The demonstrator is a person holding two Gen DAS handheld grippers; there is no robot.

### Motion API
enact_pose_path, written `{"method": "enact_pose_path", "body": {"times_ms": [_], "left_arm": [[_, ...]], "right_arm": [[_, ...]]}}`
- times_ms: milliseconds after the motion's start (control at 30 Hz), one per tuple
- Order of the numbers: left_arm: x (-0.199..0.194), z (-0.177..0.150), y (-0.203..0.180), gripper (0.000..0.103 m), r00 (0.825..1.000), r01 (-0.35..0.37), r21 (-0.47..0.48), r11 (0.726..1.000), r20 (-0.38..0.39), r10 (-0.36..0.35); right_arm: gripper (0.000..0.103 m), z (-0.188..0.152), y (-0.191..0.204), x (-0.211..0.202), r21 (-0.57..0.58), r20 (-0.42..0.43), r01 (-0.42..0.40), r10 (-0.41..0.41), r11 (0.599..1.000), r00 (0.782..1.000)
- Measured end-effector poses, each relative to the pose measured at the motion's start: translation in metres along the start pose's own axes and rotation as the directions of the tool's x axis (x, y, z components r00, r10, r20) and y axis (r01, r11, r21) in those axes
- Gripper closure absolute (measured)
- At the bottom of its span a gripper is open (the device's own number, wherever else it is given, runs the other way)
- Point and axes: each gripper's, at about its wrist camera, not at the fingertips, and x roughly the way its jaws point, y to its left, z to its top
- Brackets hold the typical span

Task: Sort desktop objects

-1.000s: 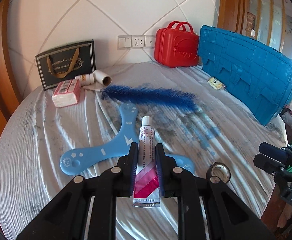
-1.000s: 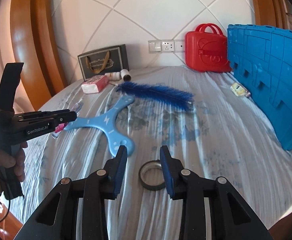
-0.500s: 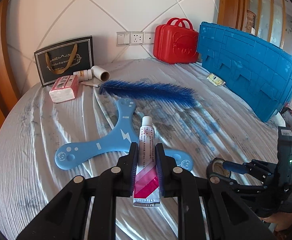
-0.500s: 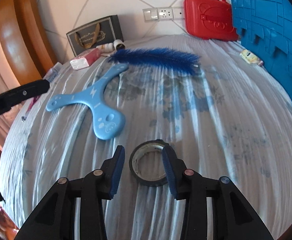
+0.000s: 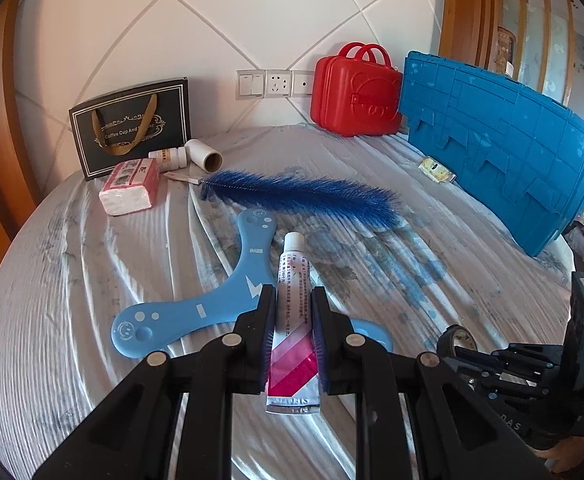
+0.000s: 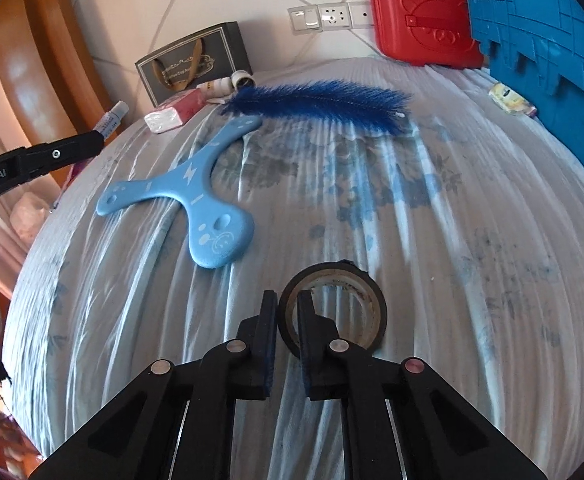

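My left gripper [image 5: 293,300] is shut on a white tube with pink stripes [image 5: 293,320] and holds it above the cloth-covered table [image 5: 72,280]. My right gripper [image 6: 288,304] is shut on the left wall of a black tape roll [image 6: 333,308], one finger inside the ring and one outside. The roll rests on the cloth near the front edge. The roll also shows in the left wrist view [image 5: 455,340], with the right gripper [image 5: 491,356] on it. A light blue boomerang [image 6: 196,196] and a dark blue feather [image 6: 323,100] lie on the table.
A large blue crate [image 5: 503,148] lies on its side at the right. A red case [image 5: 351,92], a black gift bag [image 5: 132,128], a tissue pack [image 5: 130,192], a small bottle [image 5: 168,158] and a small packet [image 5: 435,168] lie toward the back.
My right gripper has moved down and forward over the tape roll and closed on its left wall. My left gripper still holds the tube and has shifted slightly.
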Motion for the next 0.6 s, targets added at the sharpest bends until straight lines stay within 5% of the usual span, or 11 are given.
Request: {"method": "enact_pose_path", "body": {"times_ms": [400,600], "left_arm": [[0.004,0.027,-0.044,0.086,0.996,0.081,0.039,0.996,0.028,-0.082],[0.005,0.062,-0.096,0.086,0.987,0.148,0.101,0.984,0.055,-0.154]], "right_arm": [[0.093,0.03,-0.008,-0.081,-0.033,0.143,0.075,-0.069,0.997,0.987],[0.093,0.063,-0.036,-0.144,-0.016,0.248,0.155,-0.146,0.988,0.958]]}}
